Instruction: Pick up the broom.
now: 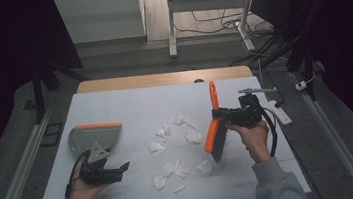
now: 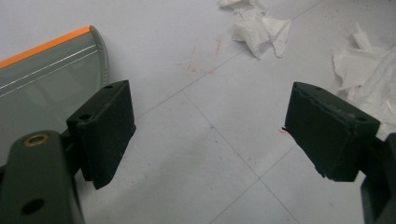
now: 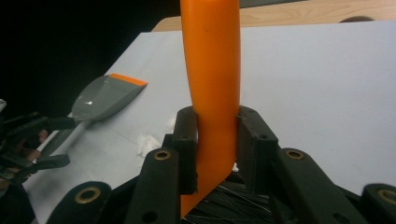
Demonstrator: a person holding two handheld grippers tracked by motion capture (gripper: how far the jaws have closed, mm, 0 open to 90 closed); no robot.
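Observation:
An orange hand brush (image 1: 214, 125) with black bristles hangs over the right half of the white table, bristles down and handle up. My right gripper (image 1: 221, 113) is shut on its orange handle (image 3: 212, 84), both pads pressed against it. Several crumpled white paper scraps (image 1: 170, 150) lie across the middle of the table. A grey dustpan (image 1: 93, 137) with an orange lip lies at the left. My left gripper (image 1: 122, 169) rests low on the table just in front of the dustpan, jaws wide apart with nothing between them (image 2: 210, 135). The dustpan's edge (image 2: 51, 70) sits to the left of the left jaw.
The white sheet (image 1: 130, 105) covers a wooden table whose far edge (image 1: 162, 78) shows beyond it. A white power strip (image 1: 280, 112) lies off the table's right side. Table legs and cables stand on the floor farther back. Paper scraps (image 2: 261, 28) lie ahead of the left gripper.

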